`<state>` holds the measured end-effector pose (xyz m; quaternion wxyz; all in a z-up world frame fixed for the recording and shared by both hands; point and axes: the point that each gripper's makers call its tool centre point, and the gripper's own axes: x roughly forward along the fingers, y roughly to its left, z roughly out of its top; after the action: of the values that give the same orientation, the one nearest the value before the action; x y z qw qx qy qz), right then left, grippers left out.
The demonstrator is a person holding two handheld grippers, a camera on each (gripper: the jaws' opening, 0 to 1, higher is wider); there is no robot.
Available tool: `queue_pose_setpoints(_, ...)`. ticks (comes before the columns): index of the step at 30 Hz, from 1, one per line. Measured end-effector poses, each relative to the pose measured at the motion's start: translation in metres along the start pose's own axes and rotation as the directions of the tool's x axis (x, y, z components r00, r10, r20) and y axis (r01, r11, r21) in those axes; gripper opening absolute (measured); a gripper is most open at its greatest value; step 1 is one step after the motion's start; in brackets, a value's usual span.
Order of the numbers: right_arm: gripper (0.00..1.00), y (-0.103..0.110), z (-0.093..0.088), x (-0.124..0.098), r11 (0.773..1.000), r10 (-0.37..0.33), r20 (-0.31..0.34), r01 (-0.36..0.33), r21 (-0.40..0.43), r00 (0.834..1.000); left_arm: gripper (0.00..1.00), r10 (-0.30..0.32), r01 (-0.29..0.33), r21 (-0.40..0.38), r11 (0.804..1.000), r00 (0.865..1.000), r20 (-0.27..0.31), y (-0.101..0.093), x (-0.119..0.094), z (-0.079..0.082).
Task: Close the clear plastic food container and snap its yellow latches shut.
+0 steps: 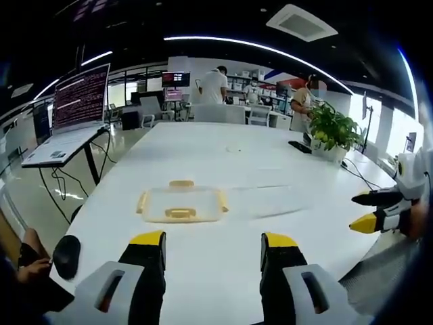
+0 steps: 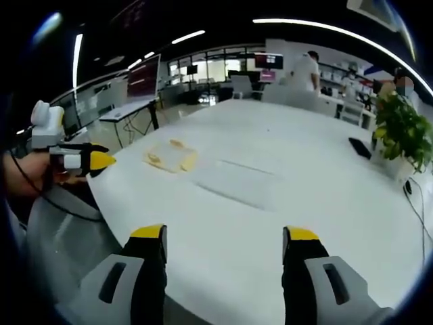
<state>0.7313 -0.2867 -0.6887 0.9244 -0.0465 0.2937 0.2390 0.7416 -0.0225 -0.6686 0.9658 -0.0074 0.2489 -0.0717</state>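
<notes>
- Container (image 1: 181, 204) of clear plastic lies flat on the white table (image 1: 223, 156), just ahead of my left gripper (image 1: 213, 245) and a little left of its centre line; its lid is in place.
- Yellow latches (image 1: 180, 214) sit on its edges (one on the near side, one far, one at each end); whether they are snapped I cannot tell.
- My left gripper hangs over the near table edge with its jaws spread wide, nothing between them, well apart from the container.
- My right gripper (image 2: 224, 242) is likewise wide apart and holds nothing; from it the container (image 2: 171, 158) lies far off to the left.
- Each gripper shows in the other's view, at the table's side.
- A potted plant (image 1: 329, 132) stands at the far right of the table, a dark flat device (image 1: 300, 146) just beside it.
- A laptop (image 1: 71, 115) sits on a stand left of the table; people stand at the far desks.
</notes>
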Motion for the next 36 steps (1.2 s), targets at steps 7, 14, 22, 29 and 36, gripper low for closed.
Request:
queue_pose_setpoints(7,0.66,-0.002,0.006,0.005,1.000,0.003,-0.006,-0.003,-0.004,1.000,0.50,0.002,-0.002,0.014,1.000,1.000,-0.010,0.006,0.005,0.004)
queue_pose_setpoints(14,0.65,-0.003,0.010,0.012,0.999,0.011,-0.021,-0.012,-0.030,1.000,0.50,-0.001,0.001,0.021,1.000,1.000,-0.015,0.012,0.014,0.007)
queue_pose_setpoints(22,0.64,-0.002,0.013,0.023,0.998,0.027,-0.056,-0.030,-0.056,0.998,0.50,-0.048,0.049,0.040,0.998,0.998,-0.032,0.021,0.028,0.006)
queue_pose_setpoints(29,0.61,0.006,0.019,0.036,0.994,0.062,-0.077,-0.069,-0.088,0.995,0.48,-0.065,0.068,0.039,0.997,0.996,-0.058,0.030,0.036,-0.003)
queue_pose_setpoints(36,0.59,0.015,0.026,0.049,0.986,0.106,-0.092,-0.116,-0.116,0.990,0.48,-0.085,0.091,0.065,0.994,0.992,-0.092,0.038,0.045,-0.012)
